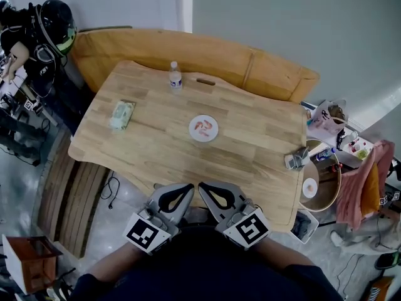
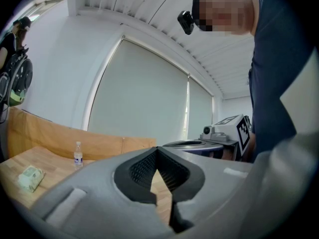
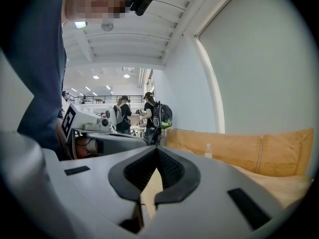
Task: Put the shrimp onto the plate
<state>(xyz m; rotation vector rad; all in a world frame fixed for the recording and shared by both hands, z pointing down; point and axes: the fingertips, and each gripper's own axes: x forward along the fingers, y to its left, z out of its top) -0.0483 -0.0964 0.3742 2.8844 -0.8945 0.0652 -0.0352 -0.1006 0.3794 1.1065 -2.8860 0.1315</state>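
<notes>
A small white plate (image 1: pixel 195 134) sits near the middle of the wooden table (image 1: pixel 156 149), and pink-orange shrimp (image 1: pixel 203 126) lie on it. Both grippers hover at the table's near edge, close to my body and well short of the plate. The left gripper (image 1: pixel 187 187) is shut with nothing in it, and its jaws meet at the tip in the left gripper view (image 2: pixel 157 149). Right beside it, the right gripper (image 1: pixel 203 187) is also shut and empty (image 3: pixel 157 150). Neither gripper view shows the plate.
A water bottle (image 1: pixel 175 77) stands at the table's far edge. A green packet (image 1: pixel 121 114) lies at the left, and a small grey object (image 1: pixel 296 159) at the right edge. An orange bench (image 1: pixel 207 52) runs behind. A round tub (image 1: pixel 324 182) and clutter stand to the right.
</notes>
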